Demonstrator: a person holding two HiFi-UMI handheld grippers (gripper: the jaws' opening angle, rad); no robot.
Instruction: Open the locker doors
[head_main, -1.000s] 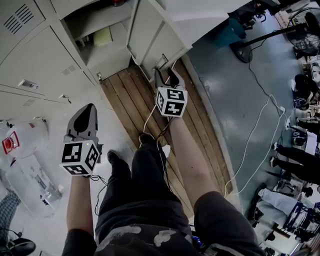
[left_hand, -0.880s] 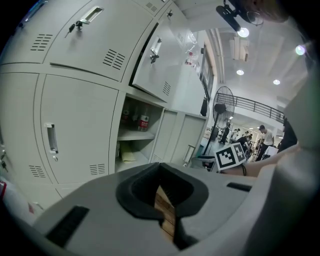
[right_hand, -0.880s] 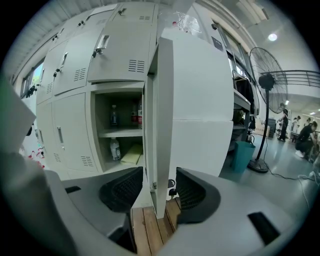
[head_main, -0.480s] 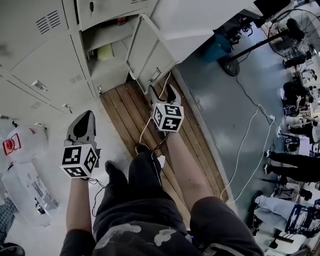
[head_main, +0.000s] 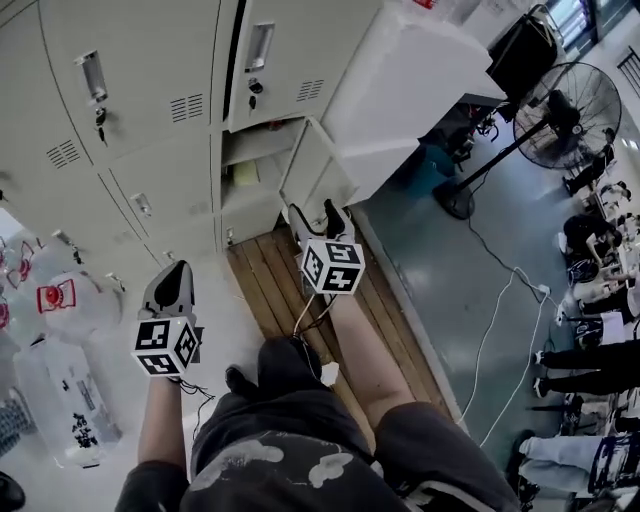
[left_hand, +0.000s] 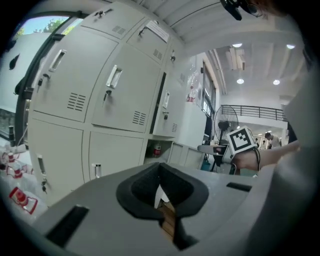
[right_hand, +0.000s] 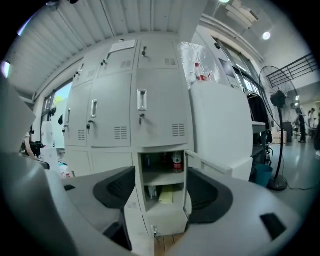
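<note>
Grey lockers (head_main: 150, 110) fill the top of the head view. One lower compartment (head_main: 250, 180) stands open, its door (head_main: 312, 170) swung out to the right. My right gripper (head_main: 313, 212) hangs just in front of that door, clear of it. Its jaws have just been opening and stand open with nothing between them. In the right gripper view (right_hand: 162, 200) the open compartment (right_hand: 162, 182) shows beyond the jaws, under a closed door with a handle (right_hand: 142, 100). My left gripper (head_main: 172, 275) is shut and empty, facing closed doors (left_hand: 117, 95) further left.
A wooden pallet (head_main: 290, 280) lies under my feet. Water jugs (head_main: 60, 300) stand at the left. A white cabinet (head_main: 420, 80), a floor fan (head_main: 560, 100) and cables (head_main: 490, 330) are at the right, with people (head_main: 600, 300) at the far right. A bottle (right_hand: 176, 162) sits inside the open compartment.
Both grippers have risen, and higher locker doors have come into the head view. The right jaws have widened and come away from the open door's handle.
</note>
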